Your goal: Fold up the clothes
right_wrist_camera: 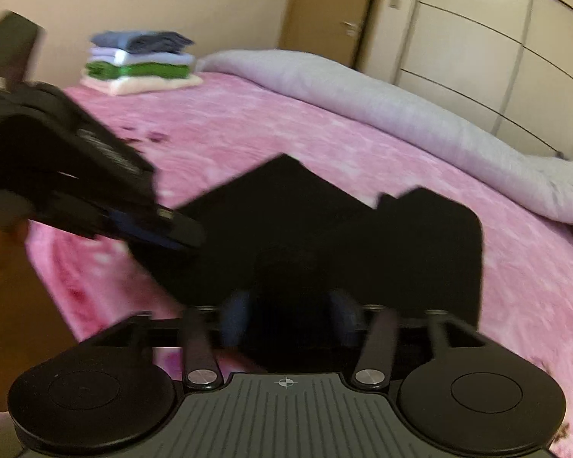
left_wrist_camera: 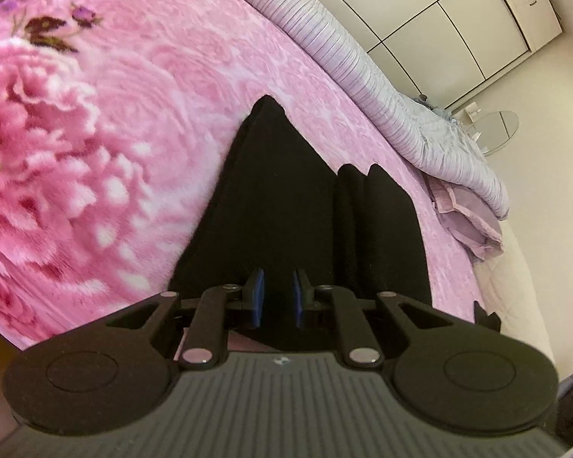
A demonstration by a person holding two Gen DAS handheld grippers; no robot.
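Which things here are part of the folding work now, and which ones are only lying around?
Part of the job:
- black garment
- left gripper
- right gripper
- pink blanket, the folding surface

Just lying about:
- stack of folded clothes
- grey quilt
- wardrobe
- door

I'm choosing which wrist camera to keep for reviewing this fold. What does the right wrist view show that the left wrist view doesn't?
Only the right wrist view: a stack of folded clothes at the bed's far end, a door, and the left gripper seen from outside.
Only the left wrist view: the blanket's large flower print and a round mirror.
Both: the black garment on the pink blanket, the grey duvet, the wardrobe.
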